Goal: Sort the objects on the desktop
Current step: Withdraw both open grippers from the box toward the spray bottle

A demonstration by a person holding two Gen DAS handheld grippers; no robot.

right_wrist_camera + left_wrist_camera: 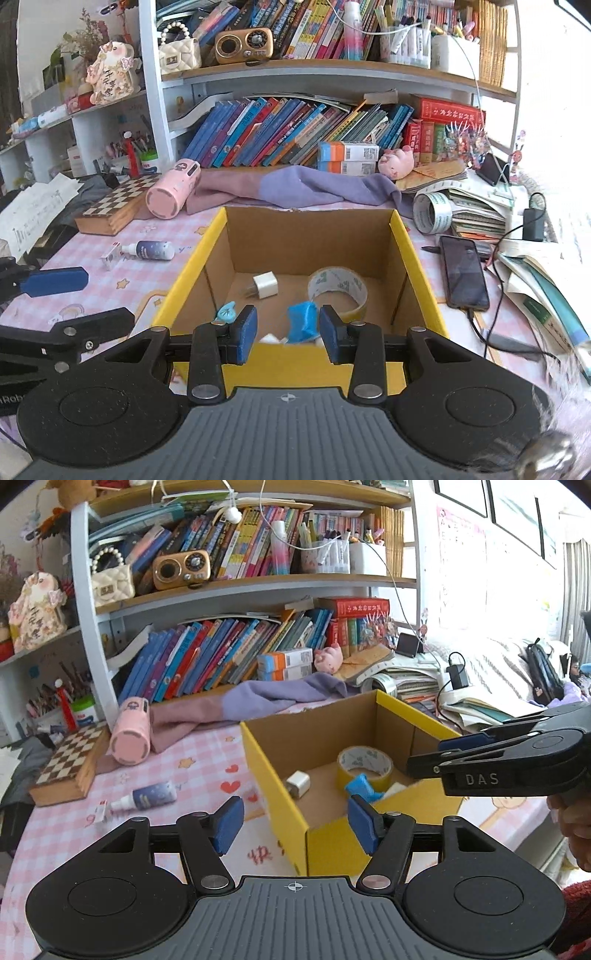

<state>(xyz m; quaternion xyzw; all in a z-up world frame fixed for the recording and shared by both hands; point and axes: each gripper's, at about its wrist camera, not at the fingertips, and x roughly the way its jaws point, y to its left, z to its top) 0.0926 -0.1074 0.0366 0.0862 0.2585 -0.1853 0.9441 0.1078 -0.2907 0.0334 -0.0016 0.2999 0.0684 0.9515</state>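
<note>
Your desk (pixel 147 236), under its pink checked cloth, is crowded along the back by the bookshelf (pixel 332 70), a purple cloth (pixel 295 188) and paper stacks, leaving open surface only left of the yellow cardboard box (pixel 417 258). That box stands open-topped, holding a tape roll (pixel 338 286), a white charger cube (pixel 265 285) and a crumpled blue item (pixel 303 320). Your right gripper (pixel 288 334) hangs over the near rim, jaws apart and empty, the blue item showing between them. Your left gripper (pixel 295 825), also spread and empty, sits at the box's near left corner; a small bottle (pixel 147 796) lies on the cloth to its left.
</note>
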